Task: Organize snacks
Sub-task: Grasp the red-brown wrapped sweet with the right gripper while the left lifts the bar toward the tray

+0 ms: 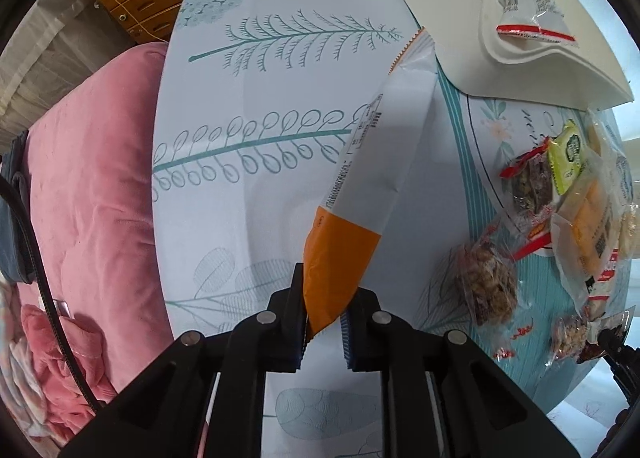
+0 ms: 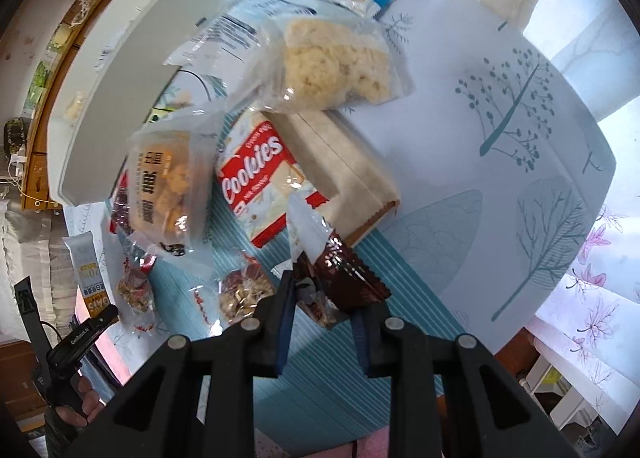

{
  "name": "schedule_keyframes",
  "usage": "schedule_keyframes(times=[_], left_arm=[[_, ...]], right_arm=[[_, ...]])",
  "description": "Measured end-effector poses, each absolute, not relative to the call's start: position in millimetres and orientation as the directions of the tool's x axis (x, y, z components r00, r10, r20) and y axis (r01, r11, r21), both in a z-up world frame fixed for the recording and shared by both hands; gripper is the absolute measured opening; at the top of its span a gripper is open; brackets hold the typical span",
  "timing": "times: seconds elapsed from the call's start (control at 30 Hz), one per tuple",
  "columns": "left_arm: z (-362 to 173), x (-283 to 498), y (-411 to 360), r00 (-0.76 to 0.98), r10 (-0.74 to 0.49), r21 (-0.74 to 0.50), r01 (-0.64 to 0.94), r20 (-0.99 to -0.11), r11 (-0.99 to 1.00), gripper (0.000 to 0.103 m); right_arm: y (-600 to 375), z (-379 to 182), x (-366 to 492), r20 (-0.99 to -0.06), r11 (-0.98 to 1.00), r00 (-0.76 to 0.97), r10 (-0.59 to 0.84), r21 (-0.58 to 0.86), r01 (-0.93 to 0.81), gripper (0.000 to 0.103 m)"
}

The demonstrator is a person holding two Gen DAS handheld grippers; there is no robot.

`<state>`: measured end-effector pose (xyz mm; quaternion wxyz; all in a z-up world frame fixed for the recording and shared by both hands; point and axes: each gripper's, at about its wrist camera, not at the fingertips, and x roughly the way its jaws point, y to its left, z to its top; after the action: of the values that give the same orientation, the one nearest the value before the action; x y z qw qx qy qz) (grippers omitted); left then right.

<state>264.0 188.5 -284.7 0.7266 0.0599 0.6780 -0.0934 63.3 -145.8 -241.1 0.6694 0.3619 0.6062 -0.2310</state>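
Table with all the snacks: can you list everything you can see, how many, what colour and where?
Tablecloth: one, white and teal, covering the table.
Tray: one, white, at the table's far edge.
Orange-and-white packet: one, held by the left gripper.
Brown packet: one, dark brown, held by the right gripper.
Cookies pack: one, red and white, mid-table.
Rice cracker bag: one, clear, beyond the cookies.
Blanket: one, pink, beside the table.
Left gripper: black, shut.
Right gripper: black, shut.
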Motion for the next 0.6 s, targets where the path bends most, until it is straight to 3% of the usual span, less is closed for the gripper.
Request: schedule_keyframes(times=[0.27, 0.6], left_arm=[[-259.1, 255.6, 203.1, 0.078, -0.056, -0.041, 0.182, -0.995, 0.982, 0.012], [-206.3, 270.4, 205.3, 0.132, -0.084, -0.064, 0.152, -0.988, 0.986, 0.012]], right_arm=[[-126.3, -207.4, 71.9, -0.953, 0.618, 0.246, 0.177, 0.302, 0.726, 0.025], [-92.3, -169.9, 125.8, -0.895, 0.689, 0.342, 0.286, 0.440, 0.576, 0.025]])
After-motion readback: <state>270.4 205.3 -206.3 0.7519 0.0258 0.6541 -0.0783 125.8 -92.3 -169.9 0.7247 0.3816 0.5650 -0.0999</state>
